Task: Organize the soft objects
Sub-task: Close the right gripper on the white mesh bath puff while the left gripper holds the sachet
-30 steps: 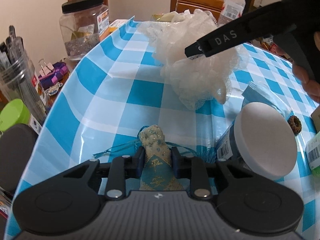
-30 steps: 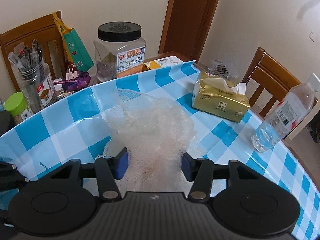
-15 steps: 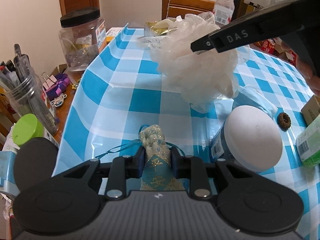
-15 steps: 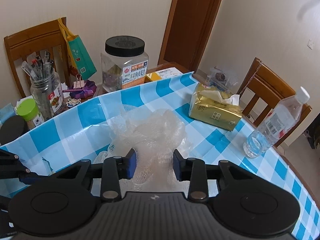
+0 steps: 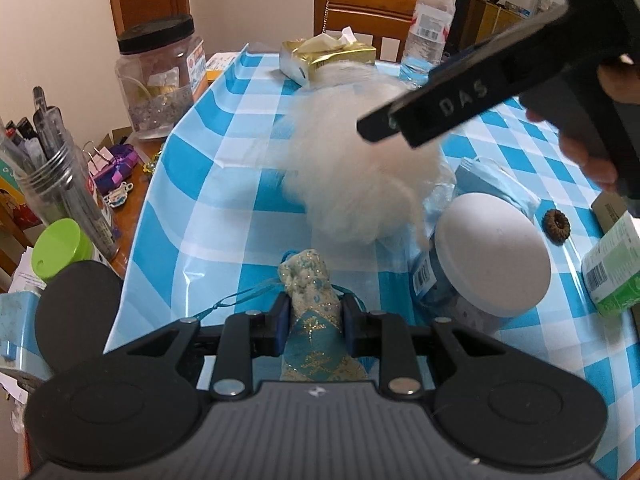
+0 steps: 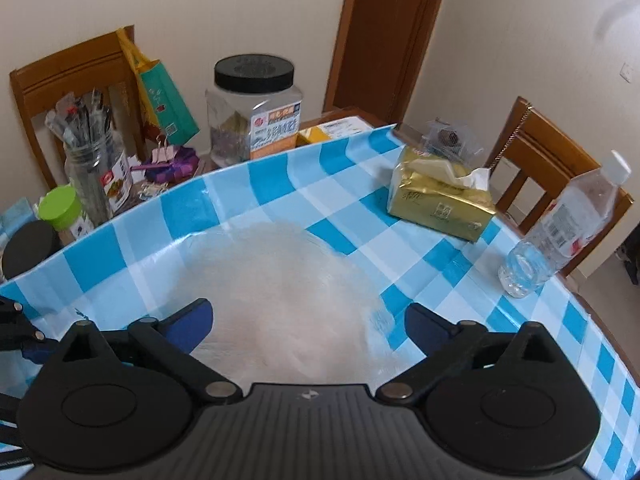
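Pouch (image 5: 313, 312) pinched; mesh puff (image 6: 280, 300) unclamped.

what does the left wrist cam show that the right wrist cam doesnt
Only the left wrist view shows the left gripper shut on the teal brocade pouch, the white-lidded jar, the brown scrunchie and the green carton.

Only the right wrist view shows the right gripper with its jaws wide apart, and the teal gift bag hanging on a chair.

Both share the blurred white mesh pouf, the checked tablecloth, the gold tissue pack, the water bottle, the black-lidded jar and the pen jar.
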The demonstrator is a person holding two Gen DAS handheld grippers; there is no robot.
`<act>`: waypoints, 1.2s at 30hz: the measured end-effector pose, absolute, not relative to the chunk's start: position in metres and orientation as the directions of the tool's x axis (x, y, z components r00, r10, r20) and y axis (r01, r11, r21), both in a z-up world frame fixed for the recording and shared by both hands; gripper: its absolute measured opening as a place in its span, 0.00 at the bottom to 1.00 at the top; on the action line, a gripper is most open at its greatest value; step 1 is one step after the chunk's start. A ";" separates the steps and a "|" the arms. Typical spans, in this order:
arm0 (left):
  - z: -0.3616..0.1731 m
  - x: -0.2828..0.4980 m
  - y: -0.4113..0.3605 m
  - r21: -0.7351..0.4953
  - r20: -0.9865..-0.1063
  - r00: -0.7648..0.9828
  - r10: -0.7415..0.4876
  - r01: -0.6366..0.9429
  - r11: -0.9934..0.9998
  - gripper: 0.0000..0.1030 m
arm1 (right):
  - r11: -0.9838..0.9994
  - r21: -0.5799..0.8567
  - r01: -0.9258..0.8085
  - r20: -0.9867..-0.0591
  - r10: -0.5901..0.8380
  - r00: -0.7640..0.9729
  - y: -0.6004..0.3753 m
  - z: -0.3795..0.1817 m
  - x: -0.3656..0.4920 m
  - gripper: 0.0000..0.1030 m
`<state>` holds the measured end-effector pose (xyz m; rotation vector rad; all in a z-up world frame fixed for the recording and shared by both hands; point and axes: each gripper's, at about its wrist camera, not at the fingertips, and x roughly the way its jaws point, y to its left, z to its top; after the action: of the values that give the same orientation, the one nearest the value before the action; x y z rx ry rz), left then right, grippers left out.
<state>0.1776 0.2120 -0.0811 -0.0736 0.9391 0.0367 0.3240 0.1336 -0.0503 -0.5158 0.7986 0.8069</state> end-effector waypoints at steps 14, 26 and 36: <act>-0.089 0.180 0.219 -0.069 -0.820 0.572 -0.009 -0.084 0.994 0.24 | 0.569 -0.015 -0.822 -0.858 0.415 0.303 0.171 -0.099 0.338 1.00; -0.089 0.182 0.221 -0.061 -0.825 0.565 -0.020 -0.055 0.997 0.24 | 0.576 -0.052 -0.816 -0.823 0.439 0.362 0.165 -0.075 0.328 0.55; -0.072 0.172 0.222 -0.050 -0.824 0.565 -0.033 -0.016 0.999 0.24 | 0.557 -0.085 -0.826 -0.792 0.465 0.396 0.160 -0.047 0.308 0.40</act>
<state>0.1724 0.2222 -0.0724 -0.0541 0.9699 -0.0098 0.3079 0.1597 -0.0469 -0.5185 0.8002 0.8662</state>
